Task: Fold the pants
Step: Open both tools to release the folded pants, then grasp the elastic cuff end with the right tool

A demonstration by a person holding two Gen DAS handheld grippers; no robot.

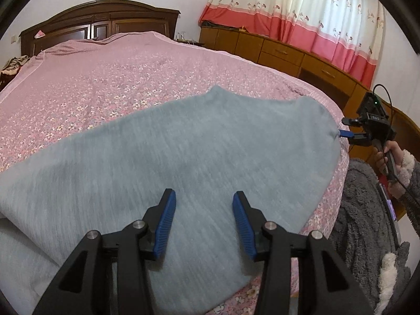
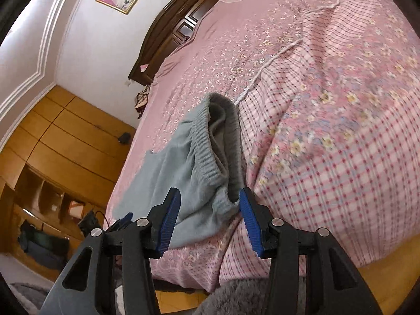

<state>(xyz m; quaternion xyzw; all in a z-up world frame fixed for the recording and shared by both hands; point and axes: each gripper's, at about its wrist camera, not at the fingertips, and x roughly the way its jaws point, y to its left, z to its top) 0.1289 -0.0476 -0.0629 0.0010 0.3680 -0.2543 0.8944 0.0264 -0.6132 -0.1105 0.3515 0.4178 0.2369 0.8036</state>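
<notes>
The light blue-grey pants (image 1: 199, 157) lie folded lengthwise on the pink floral bed (image 1: 105, 78). My left gripper (image 1: 204, 199) is open just above the cloth near the front edge, holding nothing. In the right wrist view the ribbed waistband (image 2: 210, 141) gapes open towards me. My right gripper (image 2: 210, 199) is open with its jaws on either side of the waistband's near corner, without pinching it. The right gripper also shows in the left wrist view (image 1: 344, 132) at the pants' right end.
A dark wooden headboard (image 1: 99, 21) stands at the far end. Wooden cabinets (image 1: 283, 50) and a pink-and-cream curtain (image 1: 302, 15) run along the right. A wooden wardrobe (image 2: 52, 144) stands left in the right wrist view. The person's grey fleece sleeve (image 1: 367, 223) is near right.
</notes>
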